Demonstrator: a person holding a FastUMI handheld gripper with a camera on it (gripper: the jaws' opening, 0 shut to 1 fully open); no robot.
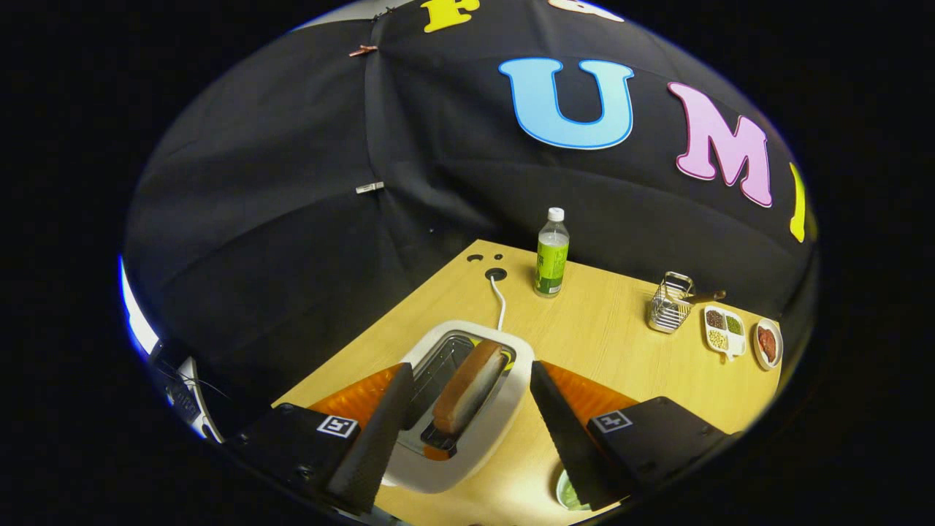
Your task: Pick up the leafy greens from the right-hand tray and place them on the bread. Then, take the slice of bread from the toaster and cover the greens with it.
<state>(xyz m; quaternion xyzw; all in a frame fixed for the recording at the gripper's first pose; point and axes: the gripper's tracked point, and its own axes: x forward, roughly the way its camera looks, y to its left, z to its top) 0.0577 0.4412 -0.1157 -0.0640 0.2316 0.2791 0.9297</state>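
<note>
A white toaster sits on the wooden table, directly under and between my fingers. A slice of brown-crusted bread stands upright in its right slot; the left slot is empty, showing its wire cage. My gripper hangs above the toaster, open, one finger on each side of the toaster top, not touching the bread. A sliver of a pale green round thing peeks out beside the right finger near the table's front edge; I cannot tell what it holds.
The toaster's white cord runs to a cable hole in the table. Beyond stand a green-labelled bottle, a wire basket, a white divided dish of beans and a small plate with something red.
</note>
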